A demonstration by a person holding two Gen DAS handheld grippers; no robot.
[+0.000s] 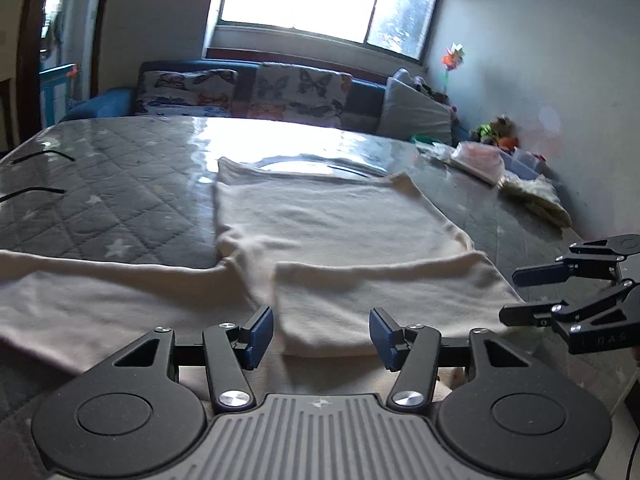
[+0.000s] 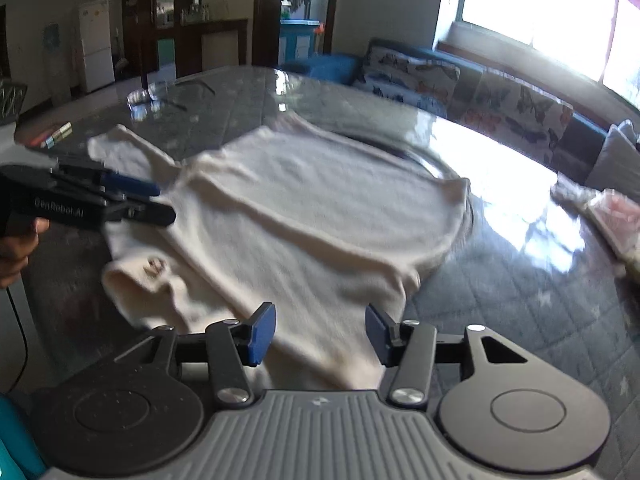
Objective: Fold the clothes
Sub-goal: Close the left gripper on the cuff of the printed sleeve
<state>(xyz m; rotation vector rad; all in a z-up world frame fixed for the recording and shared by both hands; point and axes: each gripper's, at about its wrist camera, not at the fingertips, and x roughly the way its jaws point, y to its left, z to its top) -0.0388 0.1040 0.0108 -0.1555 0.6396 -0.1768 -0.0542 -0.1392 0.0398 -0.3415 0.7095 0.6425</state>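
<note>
- The cream sweater [image 1: 320, 220] lies spread on a table [image 1: 120, 184] covered by a grey quilted, star-printed cloth under a glossy clear sheet; window glare washes out the far part of the surface.
- In the right wrist view the knit is motion-blurred, and a small mark near its neck opening cannot be made out.
- One sleeve [image 1: 380, 300] is folded across the body; the other runs off the left edge of the left wrist view.
- The left gripper [image 1: 322, 334] hovers just above the folded sleeve, blue pads spread apart, pinching nothing.
- The right gripper [image 2: 320, 336] is likewise spread wide over the sweater's edge, empty.
- A butterfly-print sofa [image 2: 460, 80] sits behind.
</note>
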